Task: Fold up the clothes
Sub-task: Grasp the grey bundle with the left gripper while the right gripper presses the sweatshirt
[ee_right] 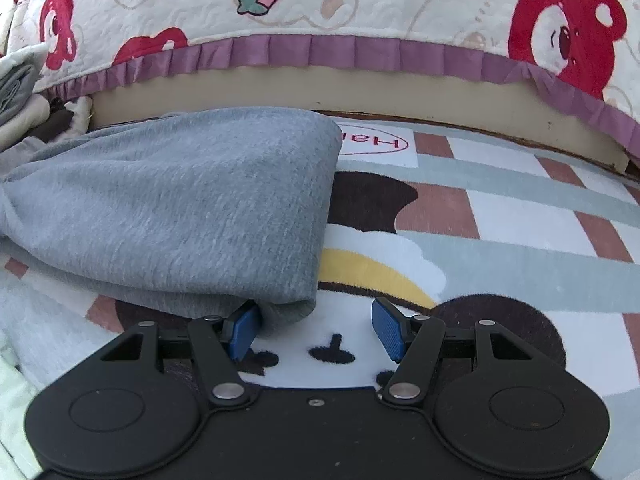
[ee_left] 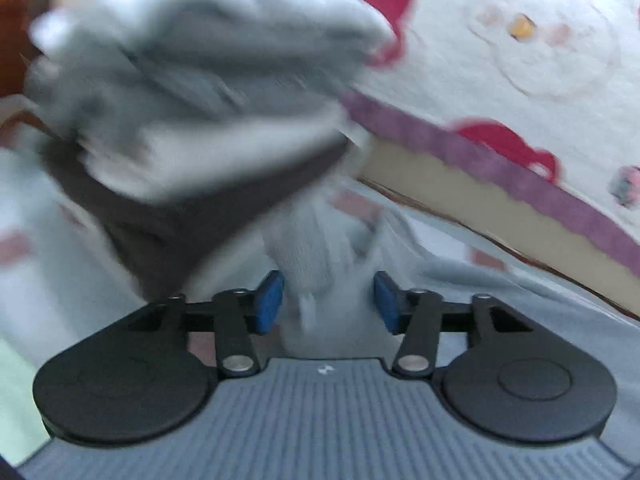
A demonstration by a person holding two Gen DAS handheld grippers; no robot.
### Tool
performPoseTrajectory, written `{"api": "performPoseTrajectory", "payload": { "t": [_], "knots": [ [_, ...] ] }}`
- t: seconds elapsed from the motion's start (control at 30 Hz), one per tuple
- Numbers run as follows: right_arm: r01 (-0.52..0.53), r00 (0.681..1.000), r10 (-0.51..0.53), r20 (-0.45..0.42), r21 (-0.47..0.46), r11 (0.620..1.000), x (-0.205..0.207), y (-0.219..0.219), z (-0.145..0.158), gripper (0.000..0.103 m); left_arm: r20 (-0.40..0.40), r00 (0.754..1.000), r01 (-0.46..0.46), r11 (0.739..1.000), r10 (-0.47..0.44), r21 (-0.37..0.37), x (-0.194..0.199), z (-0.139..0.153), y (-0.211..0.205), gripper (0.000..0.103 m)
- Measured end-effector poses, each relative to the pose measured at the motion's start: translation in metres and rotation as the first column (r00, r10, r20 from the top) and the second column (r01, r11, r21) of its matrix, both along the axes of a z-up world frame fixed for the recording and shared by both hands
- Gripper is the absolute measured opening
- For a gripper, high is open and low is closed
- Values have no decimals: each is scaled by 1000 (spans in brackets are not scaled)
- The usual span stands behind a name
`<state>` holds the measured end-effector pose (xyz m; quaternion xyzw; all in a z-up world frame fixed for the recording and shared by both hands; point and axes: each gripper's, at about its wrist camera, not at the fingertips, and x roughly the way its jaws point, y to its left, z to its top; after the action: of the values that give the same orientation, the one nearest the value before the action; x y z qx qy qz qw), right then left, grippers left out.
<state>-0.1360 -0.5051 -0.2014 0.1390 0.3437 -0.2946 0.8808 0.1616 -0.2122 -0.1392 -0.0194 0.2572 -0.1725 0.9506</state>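
A grey knit garment [ee_right: 180, 216] lies folded on a patterned rug [ee_right: 500, 216]. Its near right corner touches the left pad of my right gripper [ee_right: 316, 330], which is open with nothing between the pads. In the blurred left wrist view, my left gripper [ee_left: 328, 306] stands open around a bunched strip of grey fabric [ee_left: 316, 264] that runs between its blue pads. A heap of grey clothes [ee_left: 200, 60] over a dark brown cloth [ee_left: 172, 216] fills the upper left of that view.
A bed with a cream cover printed with red bears [ee_right: 560, 32] and a purple frill [ee_right: 320, 54] runs along the far side, with its beige base [ee_right: 280, 92] below. Piled clothes [ee_right: 20, 92] sit at the far left. Pale green cloth [ee_right: 12, 420] lies at the near left.
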Motion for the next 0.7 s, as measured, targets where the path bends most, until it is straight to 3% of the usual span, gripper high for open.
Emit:
{"api": "performPoseTrajectory", "payload": {
  "t": [0.07, 0.17, 0.23, 0.37, 0.4, 0.43, 0.5, 0.53, 0.6, 0.7],
  "knots": [
    [1, 1000, -1, 4, 17, 1000, 1, -1, -1, 67, 55, 998, -8, 1000, 6, 29, -3, 13, 3, 53],
    [8, 1000, -8, 22, 34, 999, 6, -3, -2, 68, 48, 978, 203, 979, -202, -14, -15, 24, -11, 51],
    [7, 999, -9, 45, 39, 999, 12, -6, -3, 68, 53, 932, 360, 933, -359, -11, -32, 25, -32, 51],
    [11, 990, -19, 137, 54, 998, 19, -14, -3, 67, 4, 807, 590, 806, -591, -44, -63, 11, -84, 52],
    [9, 986, -16, 166, 47, 999, 18, -13, 3, 57, -10, 781, 623, 781, -624, -48, -68, 7, -96, 53],
    [6, 981, -14, 195, 39, 999, 17, -11, 10, 37, -24, 761, 647, 761, -648, -50, -74, 2, -103, 53],
    [2, 968, -8, 252, 24, 1000, 15, -9, 23, 25, -130, 734, 666, 744, -667, -57, -75, -15, -122, 53],
    [0, 960, -5, 280, 16, 1000, 14, -8, 29, 20, -187, 717, 674, 736, -672, -62, -76, -23, -132, 51],
    [-2, 942, 2, 336, 0, 1000, 12, -5, 42, 16, -259, 714, 660, 749, -651, -62, -79, -37, -141, 50],
    [-5, 909, 14, 417, -24, 1000, 9, -1, 61, 14, -227, 703, 688, 726, -674, -24, -94, -35, -144, 48]
  ]
}}
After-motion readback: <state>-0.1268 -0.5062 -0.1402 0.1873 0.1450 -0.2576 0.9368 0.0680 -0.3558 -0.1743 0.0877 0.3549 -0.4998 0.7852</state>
